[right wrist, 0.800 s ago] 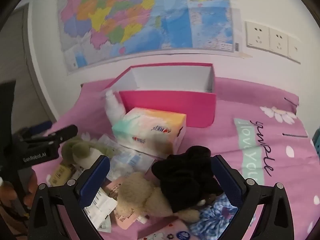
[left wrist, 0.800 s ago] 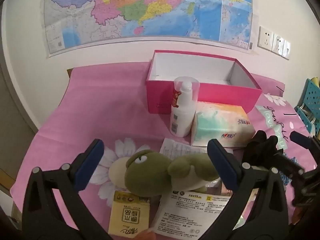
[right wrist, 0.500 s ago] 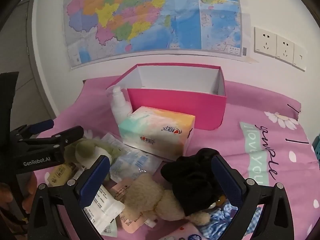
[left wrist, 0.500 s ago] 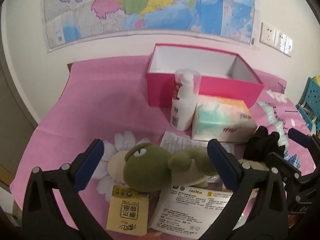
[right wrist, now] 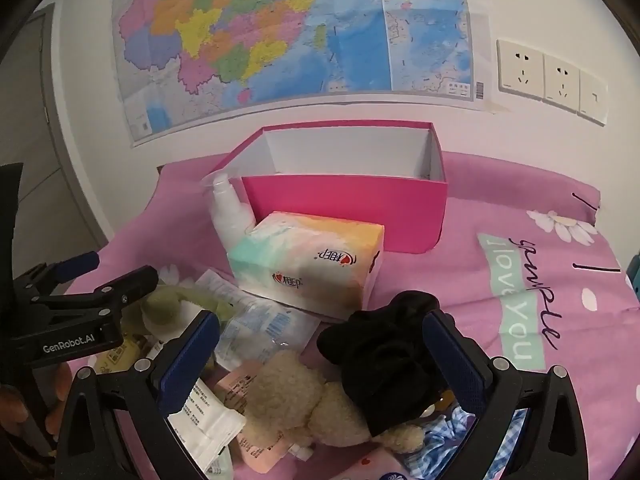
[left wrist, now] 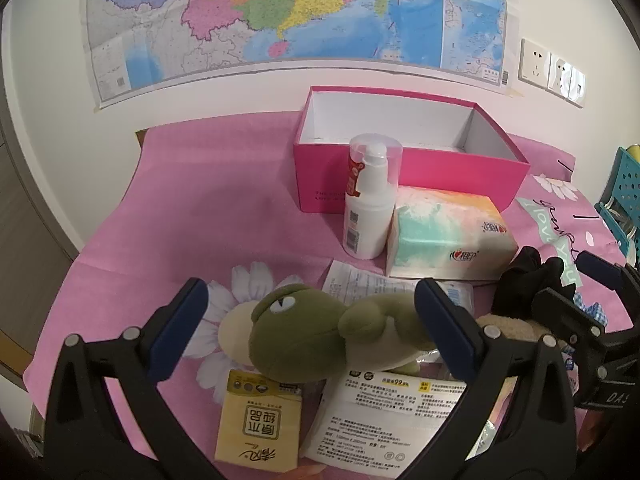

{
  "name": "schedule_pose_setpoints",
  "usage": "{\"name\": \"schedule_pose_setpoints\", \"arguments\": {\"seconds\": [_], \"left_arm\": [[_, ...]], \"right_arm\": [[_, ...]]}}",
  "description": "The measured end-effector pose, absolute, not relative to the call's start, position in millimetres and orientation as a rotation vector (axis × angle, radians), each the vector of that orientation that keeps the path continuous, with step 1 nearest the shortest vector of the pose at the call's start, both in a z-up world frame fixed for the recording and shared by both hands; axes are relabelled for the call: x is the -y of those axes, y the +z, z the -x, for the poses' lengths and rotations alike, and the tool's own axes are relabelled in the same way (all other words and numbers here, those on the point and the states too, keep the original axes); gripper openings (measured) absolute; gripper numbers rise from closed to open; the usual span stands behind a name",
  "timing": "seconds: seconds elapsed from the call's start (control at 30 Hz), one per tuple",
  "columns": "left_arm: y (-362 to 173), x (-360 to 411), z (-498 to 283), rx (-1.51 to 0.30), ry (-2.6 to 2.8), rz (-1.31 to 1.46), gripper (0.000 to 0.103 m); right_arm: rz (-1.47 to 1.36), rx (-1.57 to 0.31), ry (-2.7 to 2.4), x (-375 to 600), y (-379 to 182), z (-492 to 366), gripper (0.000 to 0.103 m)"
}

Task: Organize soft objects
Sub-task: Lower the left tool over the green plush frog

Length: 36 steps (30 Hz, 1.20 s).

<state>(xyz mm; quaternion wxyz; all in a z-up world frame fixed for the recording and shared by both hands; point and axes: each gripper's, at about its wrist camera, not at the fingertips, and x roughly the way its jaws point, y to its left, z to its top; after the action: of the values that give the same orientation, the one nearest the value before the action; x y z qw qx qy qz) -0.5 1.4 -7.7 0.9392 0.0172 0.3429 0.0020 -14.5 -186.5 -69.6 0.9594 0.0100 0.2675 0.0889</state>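
The left gripper [left wrist: 308, 304] hangs with its jaws spread wide on either side of the olive-green plush frog [left wrist: 316, 332], not yet touching it. The right gripper [right wrist: 320, 344] is likewise spread, straddling the cream fuzzy plush toy [right wrist: 292, 396] and the black ruffled fabric scrunchie [right wrist: 384, 356] draped over it.

A good pick, I judge, means lowering around the frog's round body and closing gently, so the white printed leaflet [left wrist: 384, 412] beneath it stays behind.

The open pink cardboard box [left wrist: 408, 168], seemingly empty, sits beyond the frog. Between them stand the white pump bottle [left wrist: 368, 208] and the pastel tissue pack [left wrist: 444, 236], so lifting high clears both. Left of the bottle the pink cloth [left wrist: 192, 208] offers free room.
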Motion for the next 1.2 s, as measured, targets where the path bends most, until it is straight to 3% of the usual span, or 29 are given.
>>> {"name": "schedule_pose_setpoints", "arguments": {"seconds": [1.2], "left_arm": [[-12.5, -5.4, 1.2, -0.701, 0.008, -0.028, 0.103]], "right_arm": [[-0.042, -0.580, 0.256, 177.5, -71.7, 10.4, 0.103]]}}
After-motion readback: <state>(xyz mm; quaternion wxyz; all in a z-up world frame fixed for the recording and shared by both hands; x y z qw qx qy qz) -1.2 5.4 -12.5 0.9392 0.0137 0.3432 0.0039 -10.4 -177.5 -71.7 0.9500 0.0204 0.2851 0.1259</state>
